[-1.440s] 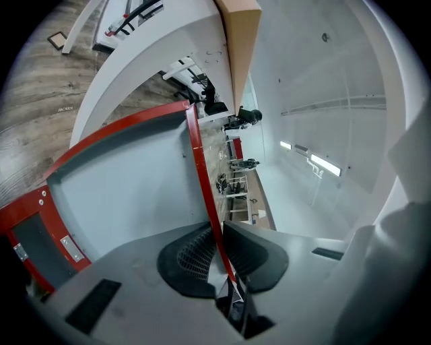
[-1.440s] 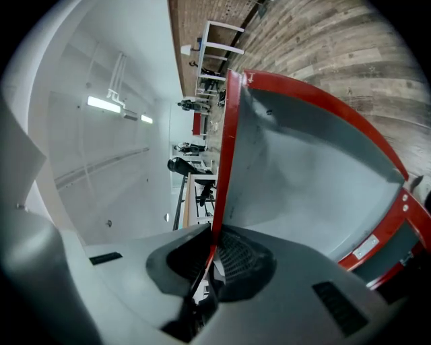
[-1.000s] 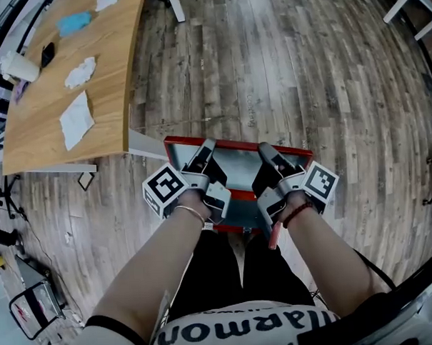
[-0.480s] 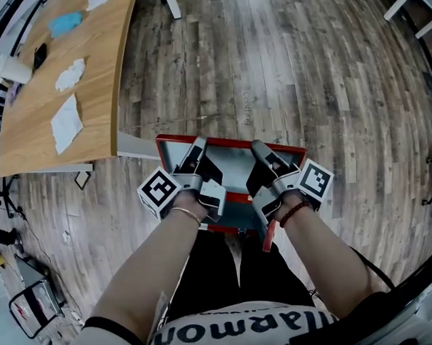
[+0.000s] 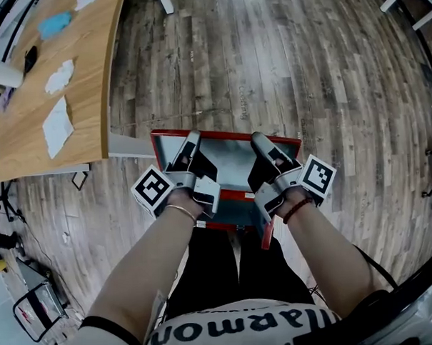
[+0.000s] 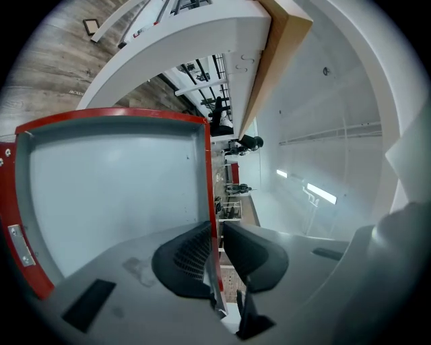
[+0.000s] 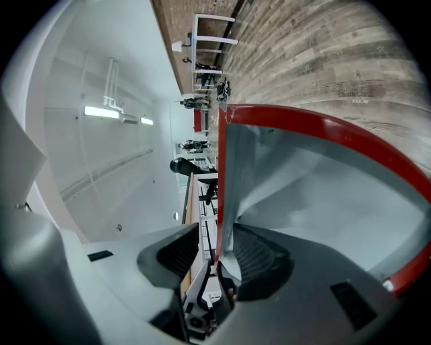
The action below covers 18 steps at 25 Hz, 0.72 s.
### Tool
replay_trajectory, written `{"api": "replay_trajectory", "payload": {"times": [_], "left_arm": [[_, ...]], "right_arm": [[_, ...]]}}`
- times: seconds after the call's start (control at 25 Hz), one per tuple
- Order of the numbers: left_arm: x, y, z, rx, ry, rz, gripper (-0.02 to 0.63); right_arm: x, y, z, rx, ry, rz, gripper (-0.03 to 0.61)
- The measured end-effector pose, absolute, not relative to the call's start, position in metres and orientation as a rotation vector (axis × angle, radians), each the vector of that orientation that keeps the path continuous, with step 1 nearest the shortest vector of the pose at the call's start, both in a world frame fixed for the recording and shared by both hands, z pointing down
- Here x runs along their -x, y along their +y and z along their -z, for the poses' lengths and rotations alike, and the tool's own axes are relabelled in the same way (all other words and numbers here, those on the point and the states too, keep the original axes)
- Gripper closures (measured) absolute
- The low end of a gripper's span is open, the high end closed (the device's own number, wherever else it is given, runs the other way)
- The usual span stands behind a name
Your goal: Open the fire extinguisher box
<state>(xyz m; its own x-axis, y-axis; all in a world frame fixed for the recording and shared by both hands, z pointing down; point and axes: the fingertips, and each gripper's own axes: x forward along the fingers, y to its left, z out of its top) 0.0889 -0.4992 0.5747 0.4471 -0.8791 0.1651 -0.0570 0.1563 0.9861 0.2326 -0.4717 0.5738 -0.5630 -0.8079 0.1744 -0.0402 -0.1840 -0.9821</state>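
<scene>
Lid [image 6: 114, 182] in left tool [image 6: 217, 251]

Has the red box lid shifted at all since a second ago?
No, not noticeably. In the head view the lid keeps its far edge as far from the printed mark on the floor as before; only the camera drifted.

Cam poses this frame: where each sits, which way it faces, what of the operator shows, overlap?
Head view: on the head, steeply down at floor and red-framed lid; forearms, left gripper, right gripper show.
Left gripper view: on that gripper, along its jaws, shut on the lid's edge; its pads show.
Right gripper view: likewise; jaws have just been opening, lid's edge between them.
Shared: all three see the lid.
</scene>
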Motion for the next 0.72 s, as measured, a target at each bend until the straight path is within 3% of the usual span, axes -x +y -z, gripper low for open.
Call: {"api": "replay_trajectory", "payload": {"times": [0.24,0.32,0.72], "left_arm": [[-0.090,-0.500,-0.574,-1.310,-0.918,0.731,0.569],[-0.087,-0.501,-0.573,-1.304,-0.905,0.735,0.525],[-0.071,-0.474,-0.577,-1.291,-0.862,0.635,0.512]], "right_arm": [[-0.237,-0.468,-0.581,1.042,1.551,1.802,0.436],[-0.238,-0.467,-0.583,1.063,1.550,1.801,0.436],[-0.252,-0.459,-0.582,1.164,1.476,1.776,0.436]]}}
